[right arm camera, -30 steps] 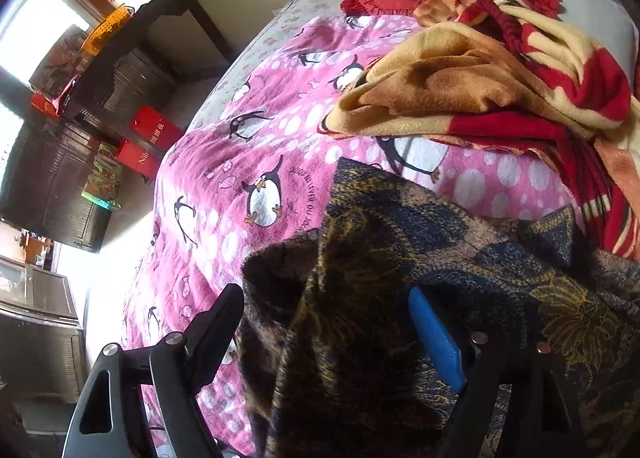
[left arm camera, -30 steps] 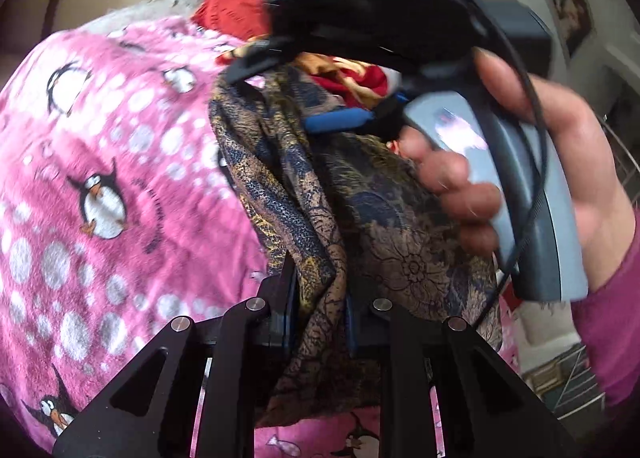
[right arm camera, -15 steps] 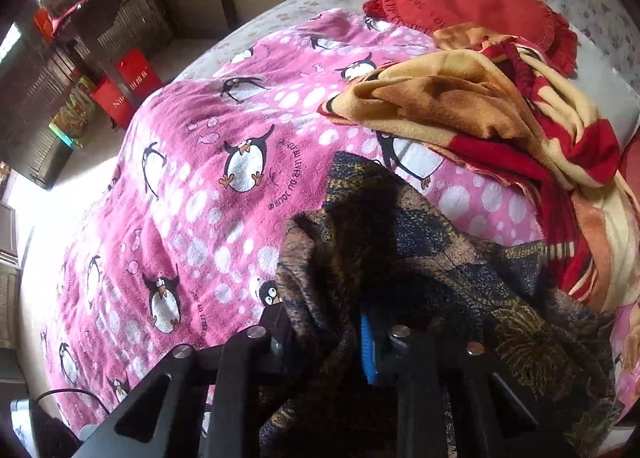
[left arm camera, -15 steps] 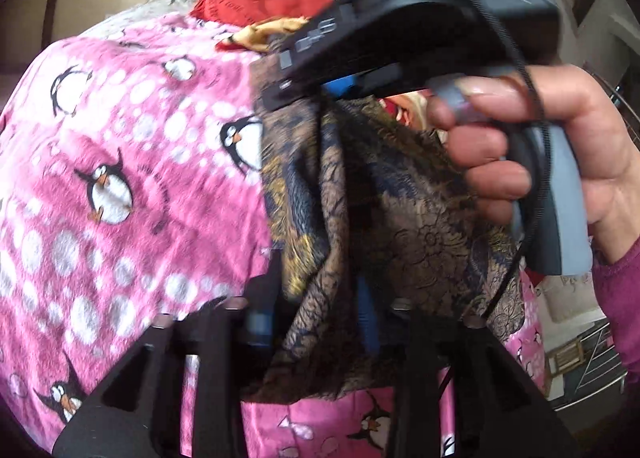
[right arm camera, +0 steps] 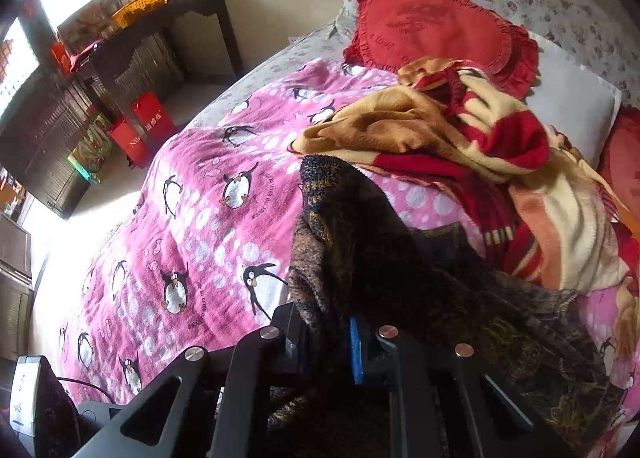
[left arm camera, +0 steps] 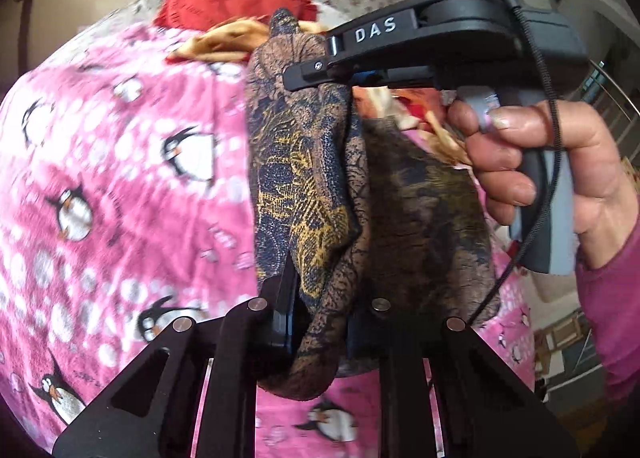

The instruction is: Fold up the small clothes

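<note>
**Both grippers pinching the dark patterned garment above the bed**

The brown, navy and gold patterned garment (left arm camera: 304,186) hangs bunched between your two tools, lifted off the pink penguin blanket (left arm camera: 120,178) over the middle of the bed, with its loose bulk draping down toward the blanket's near edge. Your left gripper (left arm camera: 320,310) has its fingers closing narrowly on a thick gathered fold of that cloth, which fills the gap between them. Your right gripper (left arm camera: 316,70), seen from the left wrist view with your hand (left arm camera: 540,178) on its handle, is also closing, and it nips the garment's upper end; from its own camera the cloth (right arm camera: 360,242) rises straight out of the near-shut fingers (right arm camera: 354,354).

Held at two points like this, the garment looks ready to be stretched out and laid flat for a first fold. A red and cream blanket (right arm camera: 460,138) lies crumpled toward the head of the bed, beside the red heart-shaped cushion (right arm camera: 432,26), so lay the garment on the clear pink stretch instead.
</note>
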Demonstrator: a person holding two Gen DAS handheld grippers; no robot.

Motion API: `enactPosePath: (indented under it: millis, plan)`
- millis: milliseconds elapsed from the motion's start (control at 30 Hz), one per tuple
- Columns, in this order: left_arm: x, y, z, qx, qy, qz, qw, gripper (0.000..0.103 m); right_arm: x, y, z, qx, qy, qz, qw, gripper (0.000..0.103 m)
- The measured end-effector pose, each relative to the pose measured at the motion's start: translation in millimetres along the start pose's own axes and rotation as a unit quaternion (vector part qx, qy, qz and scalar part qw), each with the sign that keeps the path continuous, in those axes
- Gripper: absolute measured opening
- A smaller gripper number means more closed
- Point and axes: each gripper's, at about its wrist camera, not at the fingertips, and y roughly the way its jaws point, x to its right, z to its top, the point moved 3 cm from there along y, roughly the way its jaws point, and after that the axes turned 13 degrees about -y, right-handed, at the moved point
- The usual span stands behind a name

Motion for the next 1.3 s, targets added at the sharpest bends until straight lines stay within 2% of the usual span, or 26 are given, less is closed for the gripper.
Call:
enactPosePath:
  millis: [200, 400, 533, 667, 733, 867, 933, 967, 1000, 1033, 1067, 1100, 1167, 1300]
  plan:
    - [75, 2, -2, -0.026, 0.060, -0.039, 0.9971, 0.016, 50, -62, -33, 0.036, 0.038, -0.034, 0.998, 0.012]
    - [148, 38, -18, -0.055, 0.125, -0.061, 0.9887, 0.016, 115, -115, -101, 0.052, 0.092, -0.076, 0.992, 0.010]
    - [184, 74, -37, -0.091, 0.152, -0.066, 0.9820, 0.016, 156, -134, -152, 0.056, 0.138, -0.092, 0.985, 0.009]
    - [205, 110, -53, -0.114, 0.171, -0.061, 0.9768, 0.016, 181, -129, -185, 0.047, 0.168, -0.113, 0.978, 0.009]
    - [212, 123, -59, -0.124, 0.174, -0.062, 0.9749, 0.016, 194, -116, -202, 0.027, 0.176, -0.134, 0.975, 0.009]
    - [220, 134, -71, -0.163, 0.183, -0.069, 0.9671, 0.018, 212, -88, -229, 0.001, 0.199, -0.150, 0.969, 0.009]
    - [218, 124, -75, -0.179, 0.187, -0.068, 0.9634, 0.025, 214, -88, -240, 0.017, 0.217, -0.139, 0.966, 0.011]
    - [217, 113, -78, -0.178, 0.194, -0.069, 0.9623, 0.032, 214, -95, -243, 0.026, 0.227, -0.134, 0.964, 0.020]
    - [212, 99, -78, -0.169, 0.201, -0.069, 0.9625, 0.039, 213, -102, -247, 0.033, 0.237, -0.132, 0.962, 0.027]
    - [204, 85, -74, -0.154, 0.207, -0.065, 0.9640, 0.044, 209, -116, -254, 0.046, 0.249, -0.129, 0.959, 0.043]
    - [192, 82, -68, -0.138, 0.211, -0.057, 0.9659, 0.054, 200, -128, -260, 0.059, 0.252, -0.124, 0.958, 0.050]
    - [181, 74, -63, -0.120, 0.215, -0.047, 0.9681, 0.058, 193, -137, -265, 0.069, 0.251, -0.116, 0.959, 0.050]
    - [161, 60, -55, -0.089, 0.218, -0.017, 0.9717, 0.058, 170, -151, -276, 0.080, 0.246, -0.096, 0.961, 0.050]
    - [125, 65, -39, -0.065, 0.191, 0.046, 0.9784, 0.058, 128, -139, -296, 0.073, 0.251, -0.045, 0.964, 0.049]
